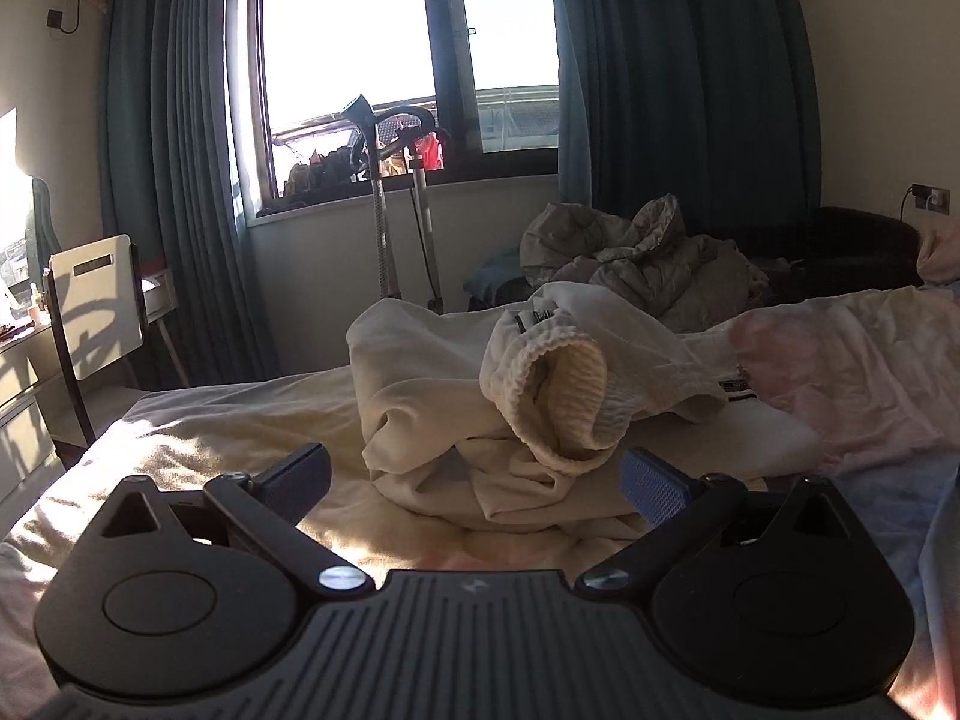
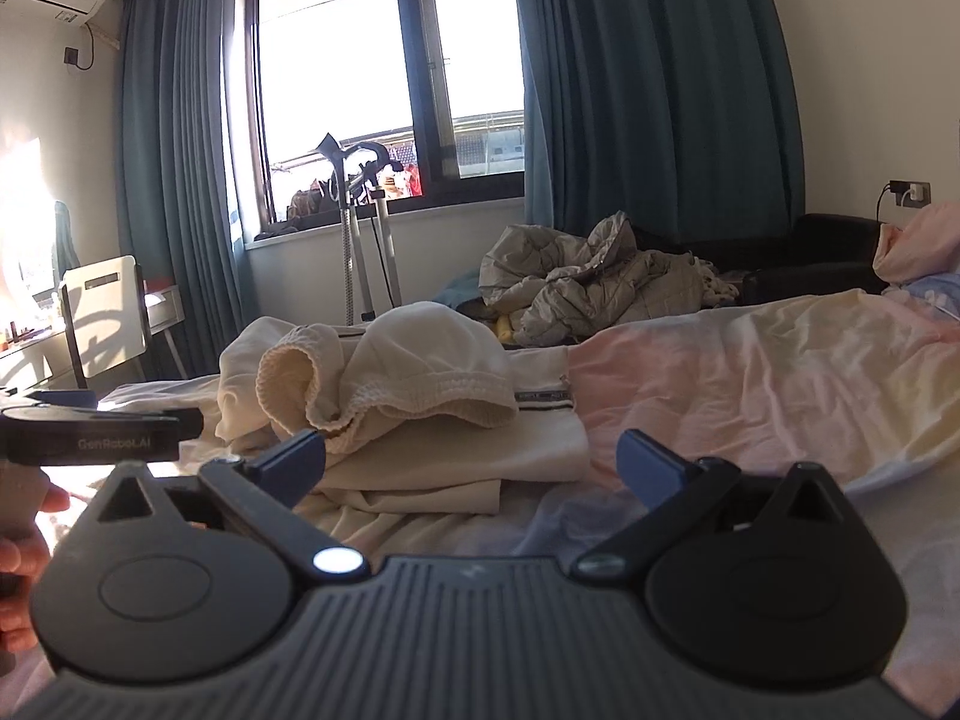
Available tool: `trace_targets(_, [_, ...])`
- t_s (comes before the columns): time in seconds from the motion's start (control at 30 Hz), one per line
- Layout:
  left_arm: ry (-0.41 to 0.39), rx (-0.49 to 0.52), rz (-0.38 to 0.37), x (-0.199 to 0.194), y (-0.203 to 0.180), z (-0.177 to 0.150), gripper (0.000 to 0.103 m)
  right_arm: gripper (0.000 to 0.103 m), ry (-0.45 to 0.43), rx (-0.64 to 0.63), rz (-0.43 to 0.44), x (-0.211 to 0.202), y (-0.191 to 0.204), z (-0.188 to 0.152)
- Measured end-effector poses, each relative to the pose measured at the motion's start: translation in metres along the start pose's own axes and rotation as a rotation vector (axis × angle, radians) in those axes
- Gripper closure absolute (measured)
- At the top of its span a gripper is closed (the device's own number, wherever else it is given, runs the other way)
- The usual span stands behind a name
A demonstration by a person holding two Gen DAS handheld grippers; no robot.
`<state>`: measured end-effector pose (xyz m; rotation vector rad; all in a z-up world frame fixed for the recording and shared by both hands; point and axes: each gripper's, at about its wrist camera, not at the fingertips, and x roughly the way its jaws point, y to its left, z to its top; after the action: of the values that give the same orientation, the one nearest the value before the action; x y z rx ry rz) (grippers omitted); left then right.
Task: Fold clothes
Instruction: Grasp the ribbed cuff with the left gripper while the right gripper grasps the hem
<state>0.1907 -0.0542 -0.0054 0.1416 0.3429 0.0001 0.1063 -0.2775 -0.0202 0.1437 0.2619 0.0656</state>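
A cream-white garment [image 1: 456,396] lies crumpled on the bed, its ribbed waistband [image 1: 564,396] curled open toward me. My left gripper [image 1: 480,480] hovers just in front of it, open, with nothing between its blue pads. In the right wrist view the same garment [image 2: 414,384] rests partly on a flat folded white piece [image 2: 456,456]. My right gripper [image 2: 471,462] is open and empty just short of that folded piece. The left gripper's body [image 2: 96,426] and a hand [image 2: 24,546] show at the left edge.
The bed sheet [image 2: 750,390] is pale pink and yellow and spreads to the right. A heap of grey quilted clothing [image 2: 594,282] sits behind the bed. A chair [image 1: 96,306] and desk stand at left, a garment steamer [image 1: 384,204] under the window.
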Motion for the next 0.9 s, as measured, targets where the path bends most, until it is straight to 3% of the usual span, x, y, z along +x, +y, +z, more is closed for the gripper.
trace_targets(0.2, [-0.004, 0.027, 0.028, 0.066, -0.015, 0.011, 0.002, 0.0, 0.047, 0.016, 0.012, 0.024, -0.007, -0.012])
trace_targets(0.3, [0.001, 0.047, 0.058, 0.091, -0.022, 0.012, 0.008, 0.0, 0.066, 0.049, 0.025, 0.034, -0.012, -0.016])
trace_targets(0.4, [0.027, 0.052, 0.068, 0.117, -0.029, 0.013, 0.025, 0.0, 0.085, 0.069, 0.033, 0.043, -0.015, -0.02])
trace_targets(0.5, [0.034, 0.063, 0.096, 0.134, -0.033, 0.016, 0.055, 0.0, 0.095, 0.08, 0.038, 0.049, -0.018, -0.026])
trace_targets(0.57, [0.008, 0.018, 0.094, 0.13, -0.031, 0.02, 0.087, 0.0, 0.096, 0.084, 0.037, 0.051, -0.019, -0.028])
trace_targets(0.6, [-0.01, 0.002, 0.093, 0.125, -0.03, 0.022, 0.09, 0.0, 0.093, 0.086, 0.036, 0.052, -0.02, -0.029])
trace_targets(0.73, [-0.102, -0.026, 0.056, 0.089, -0.031, 0.032, 0.09, 0.0, 0.072, 0.08, 0.041, 0.048, -0.02, -0.027])
trace_targets(0.9, [-0.158, -0.096, -0.015, 0.019, -0.023, 0.042, 0.09, 0.0, 0.036, 0.051, 0.049, 0.036, -0.018, -0.021])
